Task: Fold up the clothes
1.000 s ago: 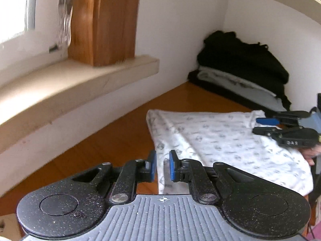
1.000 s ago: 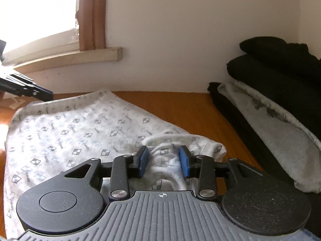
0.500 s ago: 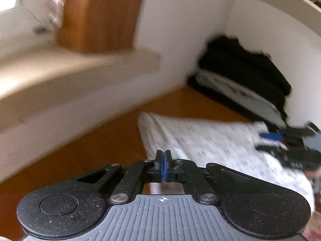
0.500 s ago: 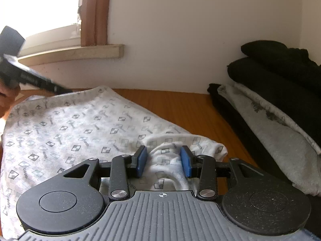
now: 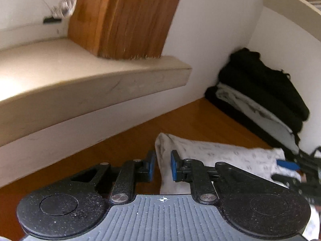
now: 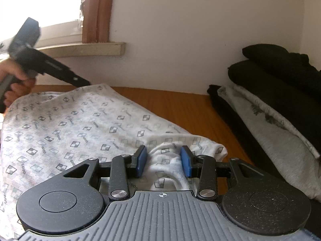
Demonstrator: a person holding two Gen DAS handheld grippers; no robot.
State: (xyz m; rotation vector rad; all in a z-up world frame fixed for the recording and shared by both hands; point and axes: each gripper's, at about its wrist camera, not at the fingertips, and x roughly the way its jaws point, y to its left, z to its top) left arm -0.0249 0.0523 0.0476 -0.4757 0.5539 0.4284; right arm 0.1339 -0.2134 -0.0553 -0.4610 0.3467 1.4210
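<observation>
A white garment with a grey square print (image 6: 80, 124) lies spread on the wooden table (image 6: 180, 104). It also shows in the left wrist view (image 5: 220, 152). My left gripper (image 5: 162, 165) is open, its blue pads either side of the garment's near corner edge. It also shows in the right wrist view (image 6: 84, 83) at the garment's far left edge. My right gripper (image 6: 163, 161) is open above a bunched fold at the garment's right end. It also shows, blurred, in the left wrist view (image 5: 289, 169).
A stack of folded black and grey clothes (image 6: 280, 104) sits at the right against the wall, also seen in the left wrist view (image 5: 260, 96). A stone window sill (image 5: 90, 76) and wooden frame (image 5: 124, 16) stand out over the table at the left.
My left gripper shut half a second ago and has opened again at the garment's corner, and has lifted and tilted. My right gripper stays open over the bunched fold.
</observation>
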